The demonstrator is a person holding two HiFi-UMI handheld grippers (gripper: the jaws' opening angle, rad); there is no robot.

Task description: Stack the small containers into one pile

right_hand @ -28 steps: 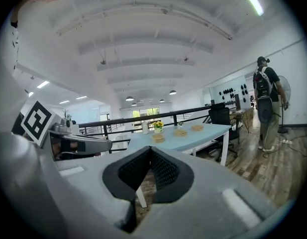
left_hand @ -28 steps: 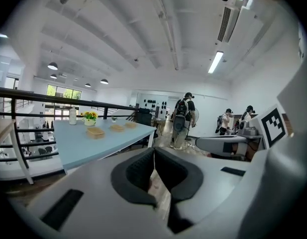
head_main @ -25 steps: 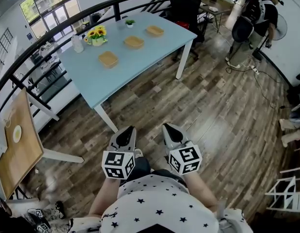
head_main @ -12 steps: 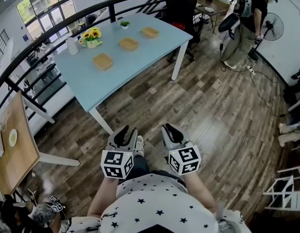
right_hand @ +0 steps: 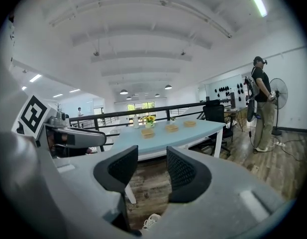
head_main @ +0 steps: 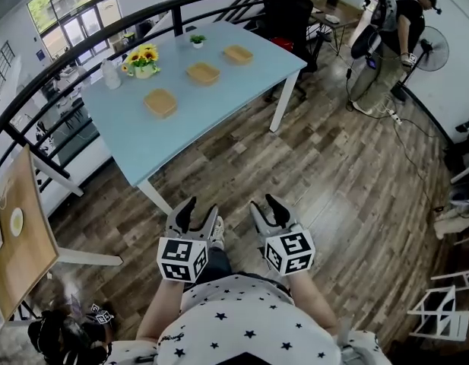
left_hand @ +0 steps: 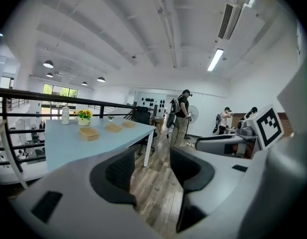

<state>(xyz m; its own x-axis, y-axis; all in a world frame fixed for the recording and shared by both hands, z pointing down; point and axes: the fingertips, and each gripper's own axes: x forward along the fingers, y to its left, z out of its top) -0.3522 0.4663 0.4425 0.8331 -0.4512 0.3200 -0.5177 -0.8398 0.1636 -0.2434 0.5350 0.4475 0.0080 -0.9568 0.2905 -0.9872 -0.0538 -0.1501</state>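
Three small tan containers (head_main: 160,103) (head_main: 203,72) (head_main: 238,53) lie apart in a row on the light blue table (head_main: 181,128), well ahead of me. They also show far off in the left gripper view (left_hand: 88,133) and in the right gripper view (right_hand: 147,132). Held low in front of my body over the wooden floor, my left gripper (head_main: 200,210) has its jaws opening with nothing between them. Beside it, my right gripper (head_main: 264,204) is opening too and is just as empty. Both grippers are far from the table.
A sunflower vase (head_main: 144,58), a white bottle (head_main: 109,73) and a small plant (head_main: 198,39) stand at the table's far side. A black railing (head_main: 67,63) curves behind it. A dark office chair (head_main: 283,6), a person (head_main: 405,21) by a fan, and a wooden table (head_main: 21,234) surround the area.
Both grippers' jaws have gone from shut to apart. The person at the back right has shifted about. My view has moved slightly.
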